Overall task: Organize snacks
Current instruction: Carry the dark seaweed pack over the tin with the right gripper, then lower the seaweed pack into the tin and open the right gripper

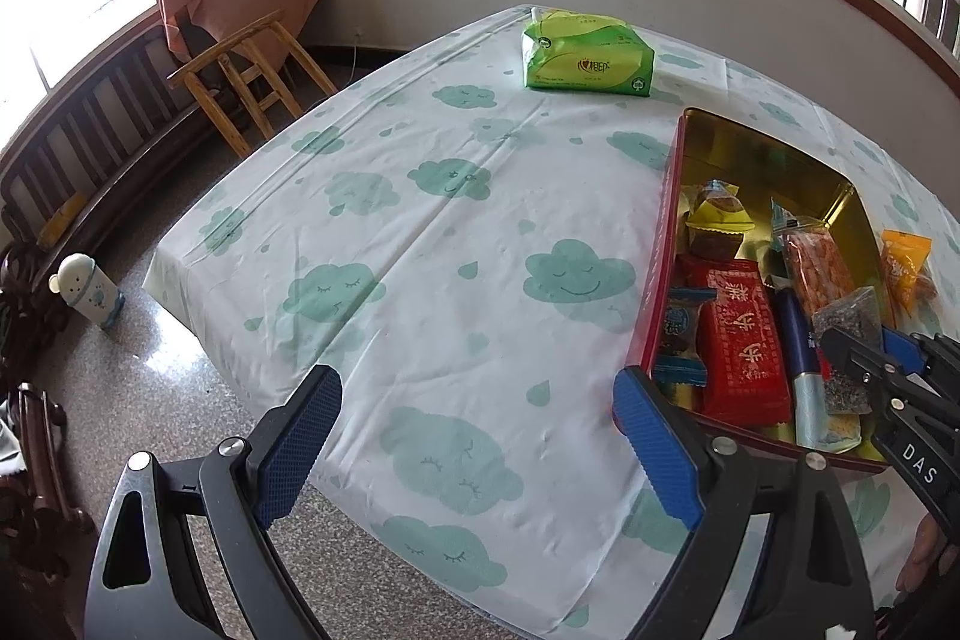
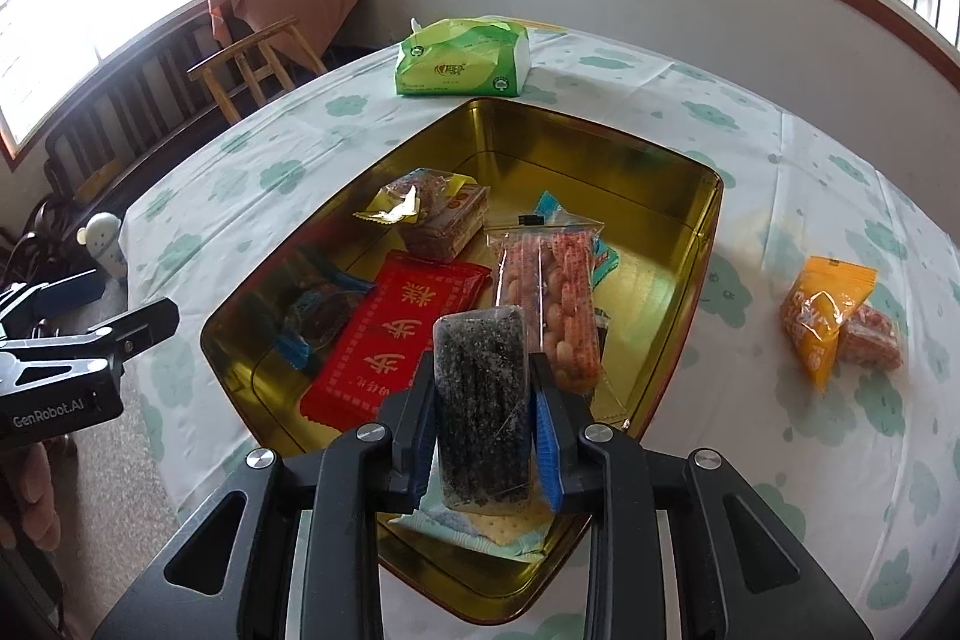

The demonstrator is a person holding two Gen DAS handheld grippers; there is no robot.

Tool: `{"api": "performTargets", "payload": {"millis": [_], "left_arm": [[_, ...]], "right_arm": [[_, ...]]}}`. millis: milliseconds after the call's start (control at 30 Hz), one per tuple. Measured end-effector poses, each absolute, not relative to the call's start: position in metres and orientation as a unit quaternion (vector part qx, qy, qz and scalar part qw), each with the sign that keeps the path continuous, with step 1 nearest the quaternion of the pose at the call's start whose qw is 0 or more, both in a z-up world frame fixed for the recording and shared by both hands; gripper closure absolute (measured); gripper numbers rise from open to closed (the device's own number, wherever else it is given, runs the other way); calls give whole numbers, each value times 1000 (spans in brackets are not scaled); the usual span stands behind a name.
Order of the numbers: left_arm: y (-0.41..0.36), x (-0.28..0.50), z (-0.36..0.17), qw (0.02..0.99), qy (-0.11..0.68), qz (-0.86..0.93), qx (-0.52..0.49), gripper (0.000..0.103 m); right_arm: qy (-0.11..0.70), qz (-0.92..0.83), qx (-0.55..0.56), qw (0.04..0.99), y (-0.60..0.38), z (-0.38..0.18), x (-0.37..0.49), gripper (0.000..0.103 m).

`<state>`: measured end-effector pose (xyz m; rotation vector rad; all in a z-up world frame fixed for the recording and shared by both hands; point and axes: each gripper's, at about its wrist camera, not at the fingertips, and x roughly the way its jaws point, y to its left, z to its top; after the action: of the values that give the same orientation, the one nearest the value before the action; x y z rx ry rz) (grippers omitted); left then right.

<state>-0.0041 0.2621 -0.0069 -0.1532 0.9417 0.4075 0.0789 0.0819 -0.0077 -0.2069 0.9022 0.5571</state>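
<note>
Most wrapped snacks sit in the gold-lined metal tin (image 2: 672,196); right gripper (image 2: 483,424) clamps a black sesame bar (image 2: 480,388) above it, left gripper (image 1: 474,448) spread empty, orange packet (image 2: 825,316) and small red-orange pack (image 2: 873,340) left outside.

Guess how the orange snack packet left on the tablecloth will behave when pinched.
The orange snack packet looks puffy and crinkled: probably light and floppy, likely to deform between fingers. Its glossy film may slip. It lies flat against a small clear-wrapped snack, so it's unlikely to roll.

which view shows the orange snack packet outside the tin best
The right wrist view: the orange snack packet lies whole and unobstructed on the tablecloth, right of the tin. The left wrist view shows it small at the frame's edge, just beyond the tin's far wall.
</note>
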Motion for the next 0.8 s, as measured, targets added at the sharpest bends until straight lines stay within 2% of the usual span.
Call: {"api": "performTargets", "payload": {"millis": [67,233,600,800], "left_arm": [[260,-4,-7,868,451,193,-72,12],[255,-2,-5,870,451,189,-68,12],[237,5,2,876,448,172,-57,12],[224,11,7,879,447,158,-42,13]], "right_arm": [[427,269,-91,859,80,-5,77,59],[405,272,-78,870,71,8,72,46],[383,197,-29,902,-15,28,96,42],[397,185,-84,895,-79,16,138,39]]}}
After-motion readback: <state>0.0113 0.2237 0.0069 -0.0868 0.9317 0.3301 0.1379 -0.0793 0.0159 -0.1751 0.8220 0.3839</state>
